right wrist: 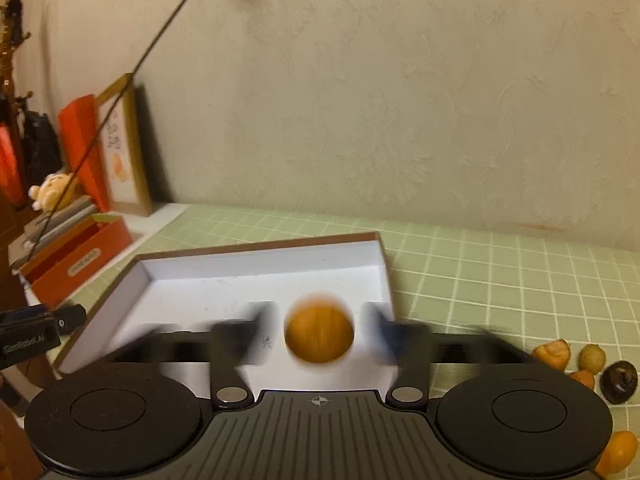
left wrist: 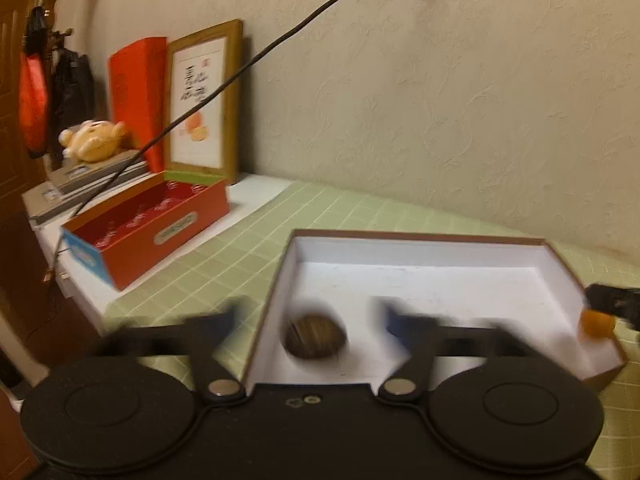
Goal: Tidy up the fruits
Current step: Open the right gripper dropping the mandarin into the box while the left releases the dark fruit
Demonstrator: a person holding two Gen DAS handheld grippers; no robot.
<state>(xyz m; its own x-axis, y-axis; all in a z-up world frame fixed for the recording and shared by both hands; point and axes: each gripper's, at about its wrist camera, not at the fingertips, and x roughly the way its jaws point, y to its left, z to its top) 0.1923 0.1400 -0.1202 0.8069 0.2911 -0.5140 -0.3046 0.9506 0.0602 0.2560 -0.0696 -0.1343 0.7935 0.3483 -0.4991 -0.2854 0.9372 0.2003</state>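
Observation:
A shallow white-lined box (left wrist: 420,254) (right wrist: 260,260) with a brown rim lies on the green checked cloth. In the left wrist view my left gripper (left wrist: 310,310) stands open over the box's near left part. A blurred dark brown round fruit (left wrist: 314,336) sits between its fingers, clear of both pads. In the right wrist view my right gripper (right wrist: 319,312) is open too, with a blurred orange fruit (right wrist: 320,332) in the gap, untouched. The left view shows that orange fruit (left wrist: 598,324) at the box's right corner.
Loose fruits lie on the cloth to the right: an orange piece (right wrist: 554,354), a yellow-green one (right wrist: 592,358), a dark one (right wrist: 620,382). An open red box (left wrist: 148,220), a framed picture (left wrist: 204,100) and a plush toy (left wrist: 90,140) stand at the left. A cable (left wrist: 280,40) crosses overhead.

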